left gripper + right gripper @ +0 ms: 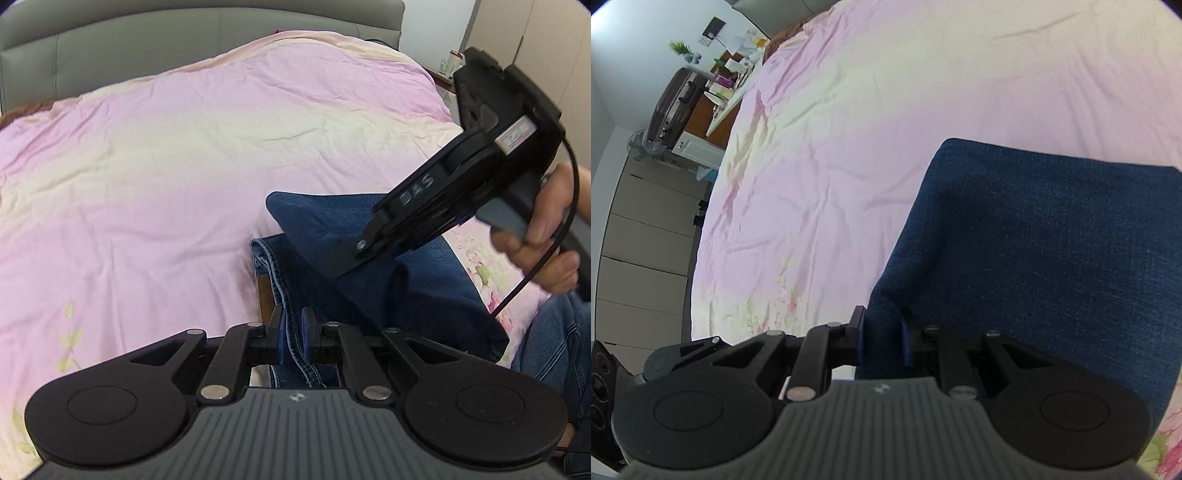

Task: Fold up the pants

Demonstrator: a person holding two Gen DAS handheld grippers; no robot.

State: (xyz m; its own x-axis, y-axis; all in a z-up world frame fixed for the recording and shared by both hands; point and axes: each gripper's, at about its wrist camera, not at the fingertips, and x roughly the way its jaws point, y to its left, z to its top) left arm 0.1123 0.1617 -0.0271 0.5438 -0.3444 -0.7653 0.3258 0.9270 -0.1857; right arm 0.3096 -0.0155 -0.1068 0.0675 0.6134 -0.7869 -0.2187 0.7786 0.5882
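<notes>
Dark blue denim pants (325, 229) hang folded over the near edge of a bed with a pink cover (166, 166). My left gripper (293, 334) is shut on a stitched edge of the pants near the waist. My right gripper (882, 339) is shut on a fold of the pants (1034, 258) and holds it lifted above the bed. In the left wrist view the right gripper's black body (461, 177) sits over the raised fold, held by a hand (546, 229).
A grey headboard (147, 48) stands at the far end of the bed. A desk with clutter and a dark suitcase (676, 107) stand beside the bed, with cabinets (646, 229) along the wall. The person's jeans-clad leg (554, 339) is at the right.
</notes>
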